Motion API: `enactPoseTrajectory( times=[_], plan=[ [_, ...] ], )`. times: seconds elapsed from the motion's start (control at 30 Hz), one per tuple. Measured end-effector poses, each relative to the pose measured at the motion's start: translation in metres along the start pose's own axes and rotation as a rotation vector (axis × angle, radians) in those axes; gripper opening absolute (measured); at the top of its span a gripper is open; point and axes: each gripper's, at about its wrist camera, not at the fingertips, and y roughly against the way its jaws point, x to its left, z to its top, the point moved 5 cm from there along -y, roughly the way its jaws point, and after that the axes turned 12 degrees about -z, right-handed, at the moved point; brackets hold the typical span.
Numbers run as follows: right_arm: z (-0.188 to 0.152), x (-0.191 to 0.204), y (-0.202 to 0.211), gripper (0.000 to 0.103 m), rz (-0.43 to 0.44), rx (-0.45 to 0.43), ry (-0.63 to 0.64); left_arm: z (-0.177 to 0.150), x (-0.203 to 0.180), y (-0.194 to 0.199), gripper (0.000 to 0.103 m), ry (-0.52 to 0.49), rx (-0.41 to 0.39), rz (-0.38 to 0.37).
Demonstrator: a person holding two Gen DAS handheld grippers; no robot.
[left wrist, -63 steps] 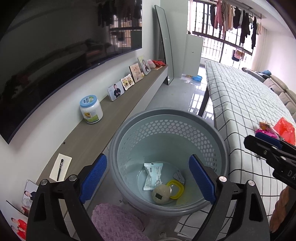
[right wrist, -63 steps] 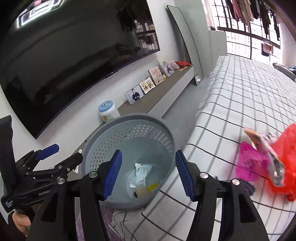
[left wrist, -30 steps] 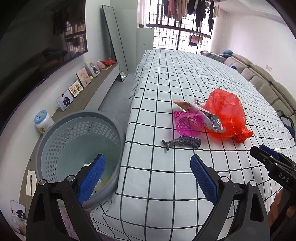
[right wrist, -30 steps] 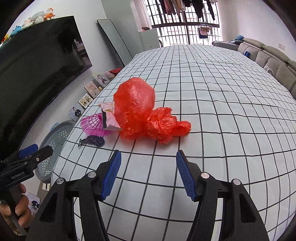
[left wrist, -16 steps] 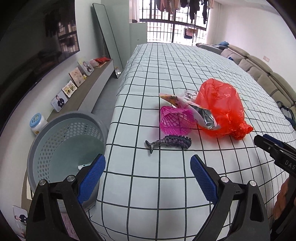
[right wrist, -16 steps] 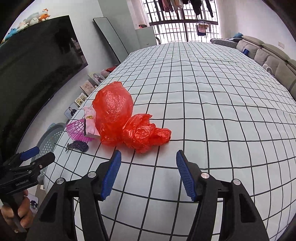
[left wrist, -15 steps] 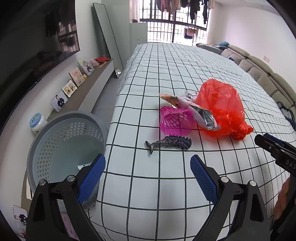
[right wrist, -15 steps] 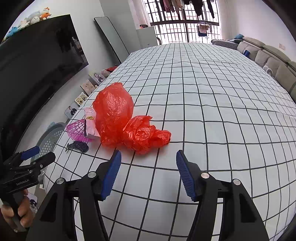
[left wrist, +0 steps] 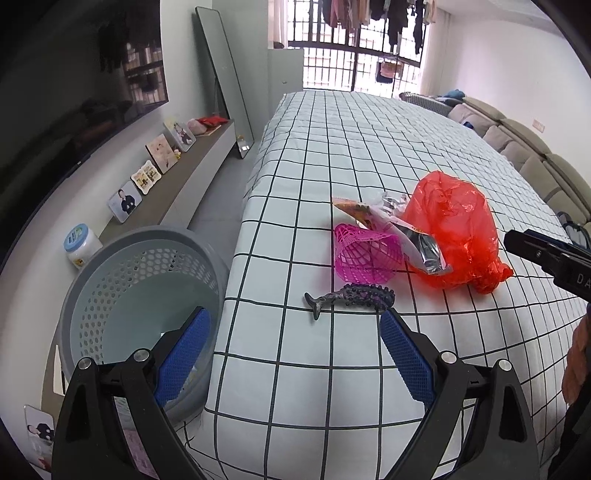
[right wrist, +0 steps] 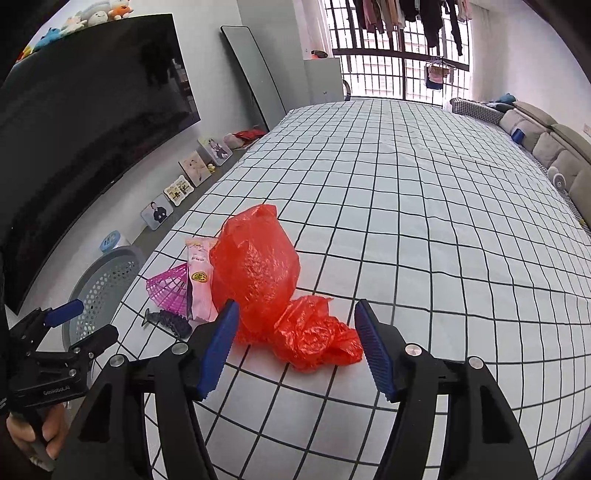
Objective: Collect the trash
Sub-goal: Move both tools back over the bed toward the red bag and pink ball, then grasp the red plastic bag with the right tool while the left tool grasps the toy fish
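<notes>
Red plastic bag before right claw; jaws wide, just opening, nothing gripped.

A lived-in home interior, a combined living and sleeping room. Centre of frame: a large bed under a white sheet with a black grid. Left: a dark curved television on the wall, soft toys along its top edge, and below it a low shelf carrying framed family photographs. Upper centre: a tall mirror leaning on the wall and a barred window with laundry hung to dry. Right edge: a beige sofa. Lower left: a grey perforated basket on the floor beside the bed.
</notes>
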Motion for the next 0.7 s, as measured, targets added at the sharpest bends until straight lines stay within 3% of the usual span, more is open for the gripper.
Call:
enactPoseTrajectory(
  times=[0.27, 0.7],
  plan=[
    [0.008, 0.021, -0.022, 0.072, 0.030, 0.029, 0.047, -0.003, 0.002, 0.000, 0.091, 0.010, 0.004, 0.006],
    [-0.002, 0.033, -0.057, 0.071, -0.018, 0.080, 0.126, -0.006, 0.002, -0.002, 0.093, 0.026, 0.013, 0.011]
  ],
)
